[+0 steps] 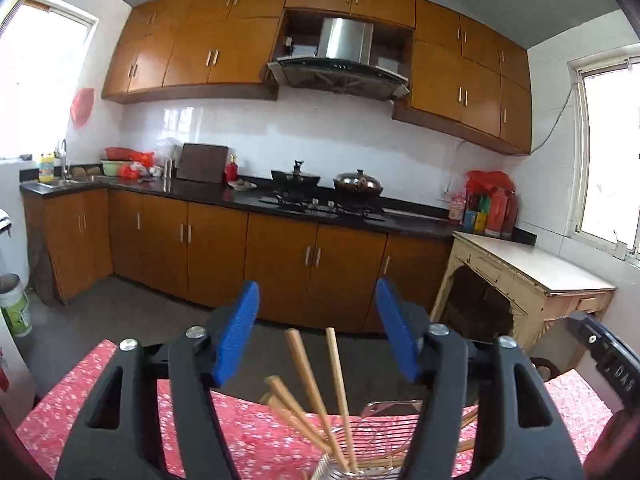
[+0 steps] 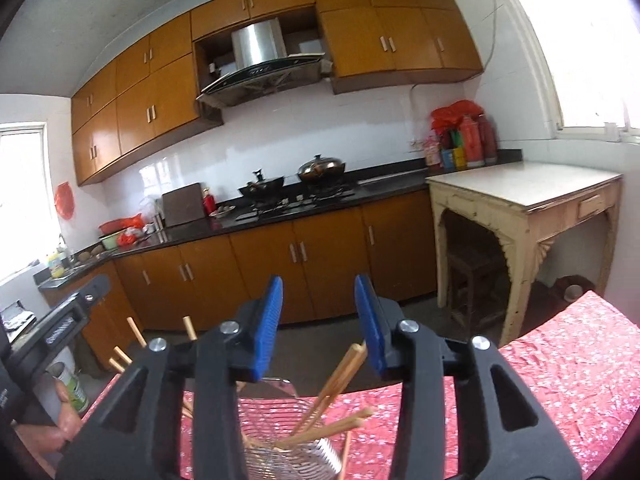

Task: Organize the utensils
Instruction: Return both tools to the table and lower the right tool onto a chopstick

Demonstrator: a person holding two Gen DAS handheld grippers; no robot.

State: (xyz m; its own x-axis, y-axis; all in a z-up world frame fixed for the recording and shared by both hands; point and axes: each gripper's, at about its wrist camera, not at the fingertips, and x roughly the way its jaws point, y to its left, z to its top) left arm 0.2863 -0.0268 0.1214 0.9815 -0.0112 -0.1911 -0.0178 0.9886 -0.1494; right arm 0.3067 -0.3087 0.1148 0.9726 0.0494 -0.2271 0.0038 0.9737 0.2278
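Several wooden chopsticks (image 1: 312,384) stand tilted in a wire utensil holder (image 1: 372,436) on a table with a red floral cloth (image 1: 256,432). My left gripper (image 1: 316,308) is open and empty, above the chopstick tops with its blue pads (image 1: 236,340) spread wide. In the right wrist view the same wire holder (image 2: 280,436) holds more chopsticks (image 2: 340,380). My right gripper (image 2: 318,304) is open and empty above them. The left gripper's body shows at the left edge of that view (image 2: 68,316).
Beyond the table lie a grey floor, brown lower cabinets (image 1: 280,264) and a black counter with pots on a stove (image 1: 320,196). A cream side table (image 2: 528,200) stands at the right by a window. A white bucket (image 1: 16,304) sits at the left.
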